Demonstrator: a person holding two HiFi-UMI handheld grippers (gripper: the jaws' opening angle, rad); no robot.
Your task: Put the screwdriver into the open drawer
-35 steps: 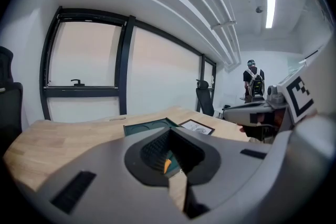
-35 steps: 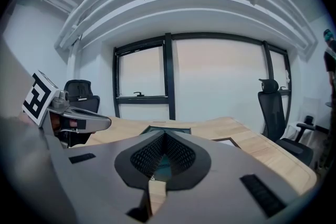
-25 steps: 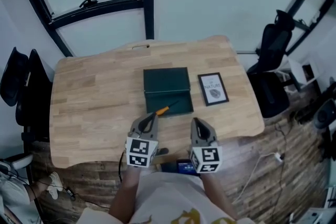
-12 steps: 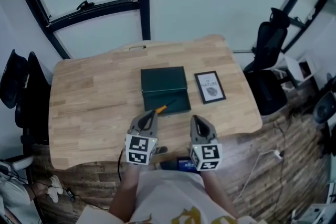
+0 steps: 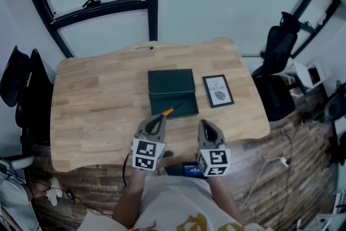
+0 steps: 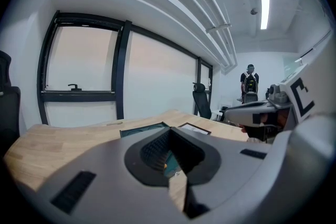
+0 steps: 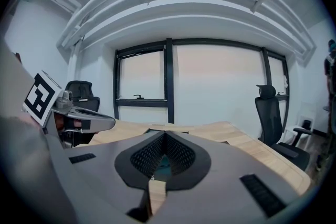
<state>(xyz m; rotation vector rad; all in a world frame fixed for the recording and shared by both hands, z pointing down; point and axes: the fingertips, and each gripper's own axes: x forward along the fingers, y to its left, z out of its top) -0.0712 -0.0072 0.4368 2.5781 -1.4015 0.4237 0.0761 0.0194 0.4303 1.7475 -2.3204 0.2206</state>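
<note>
A dark green box (image 5: 171,83) sits mid-table with its drawer (image 5: 178,108) pulled open toward me. The screwdriver (image 5: 168,112), orange-handled, lies slanted over the drawer's front left corner, its dark shaft reaching into the drawer. My left gripper (image 5: 157,120) is just short of the orange handle, jaws shut and holding nothing; in the left gripper view its tips (image 6: 170,134) meet, with an orange speck showing through the gap. My right gripper (image 5: 204,125) hovers near the table's front edge, right of the drawer, also shut and empty (image 7: 164,136).
A framed picture (image 5: 218,90) lies right of the box. The wooden table (image 5: 97,105) has bare wood to the left. Black office chairs stand at the left (image 5: 20,86) and right (image 5: 278,48). A person (image 6: 251,81) stands far back in the room.
Both grippers and the screwdriver stay about where they were; only the head view has shifted slightly.
</note>
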